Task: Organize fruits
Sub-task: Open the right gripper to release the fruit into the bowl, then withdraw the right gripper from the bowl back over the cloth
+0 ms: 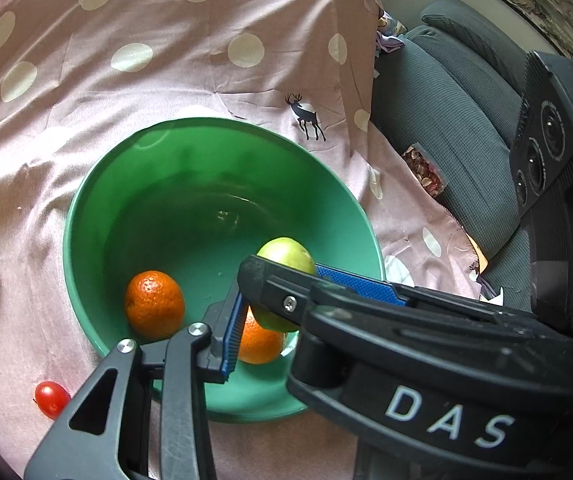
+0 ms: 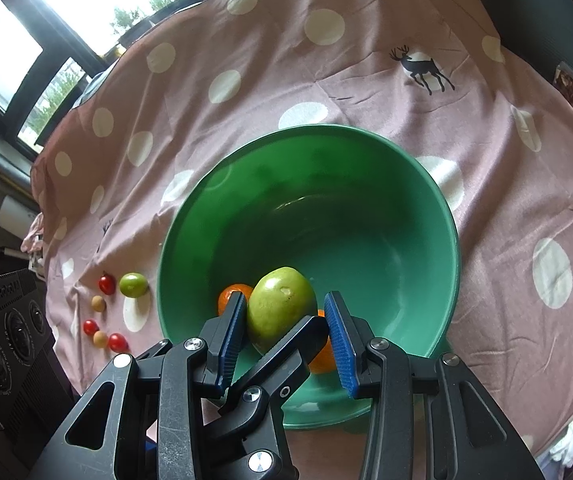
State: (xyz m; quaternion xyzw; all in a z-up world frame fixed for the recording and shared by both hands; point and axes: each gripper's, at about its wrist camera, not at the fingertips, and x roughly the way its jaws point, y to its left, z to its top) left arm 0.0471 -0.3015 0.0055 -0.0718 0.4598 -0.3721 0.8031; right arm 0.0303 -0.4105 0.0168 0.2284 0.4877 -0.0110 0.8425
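As left hand-held gripper (image 1: 280, 310) clamps green fruit (image 2: 280, 306), right hand-held gripper (image 2: 286, 302) gapes, oranges (image 1: 154, 305) half hidden

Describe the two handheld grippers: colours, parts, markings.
The left gripper and right gripper match: black plastic linkage fingers, silver rivets, blue ribbed pads. White letters "DAS" mark a black housing in the left wrist view; whose is unclear.

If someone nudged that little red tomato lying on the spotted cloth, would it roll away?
Probably. The red tomato looks round and glossy, so it should roll easily, though the wrinkled cloth may slow it. Its thin-looking skin suggests a hard squeeze could burst it.
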